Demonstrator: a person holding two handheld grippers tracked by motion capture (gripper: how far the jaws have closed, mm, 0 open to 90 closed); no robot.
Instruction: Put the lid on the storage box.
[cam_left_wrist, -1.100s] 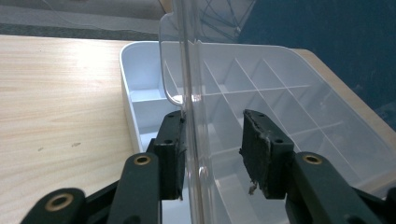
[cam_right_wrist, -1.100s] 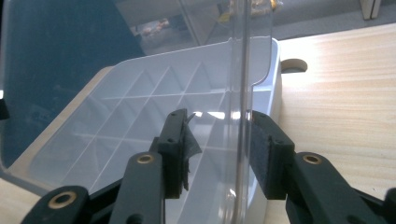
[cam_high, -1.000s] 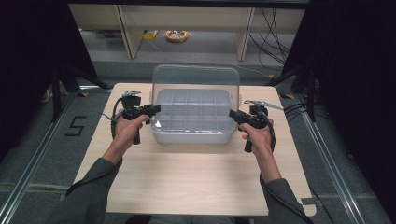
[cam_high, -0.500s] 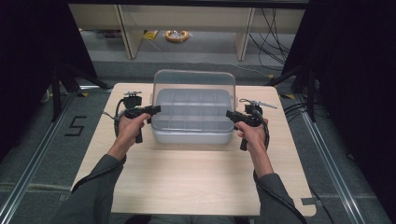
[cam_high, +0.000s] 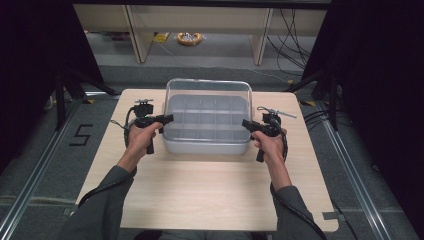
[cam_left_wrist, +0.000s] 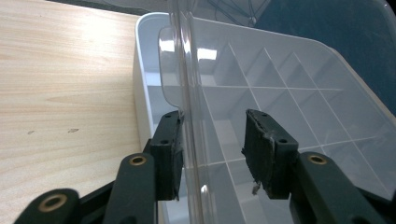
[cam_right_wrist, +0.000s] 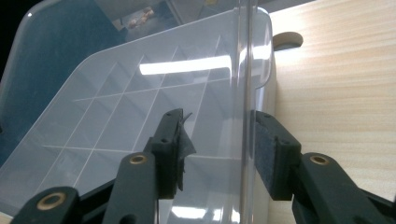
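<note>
A clear plastic compartment box (cam_high: 207, 146) sits at the middle of the wooden table (cam_high: 200, 195). Its transparent lid (cam_high: 207, 87) is tilted up over the divided tray. My left gripper (cam_high: 167, 118) is at the box's left side, and my right gripper (cam_high: 245, 123) is at its right side. In the left gripper view my left gripper (cam_left_wrist: 212, 149) is open, and the lid's side edge (cam_left_wrist: 187, 70) runs between its jaws, close to the left pad (cam_left_wrist: 169, 154). In the right gripper view my right gripper (cam_right_wrist: 217, 149) is also open, straddling the lid's other edge (cam_right_wrist: 247, 70) near the right pad (cam_right_wrist: 266, 154).
Bare tabletop lies in front of the box and to both sides. Beyond the table's far edge are shelf legs and a yellow coil (cam_high: 189, 37) on the floor. A floor marking "5" (cam_high: 80, 135) lies left of the table. Dark curtains flank the area.
Both grippers have moved slightly inward toward the box sides, the right one more than the left. The box has stayed in place.
</note>
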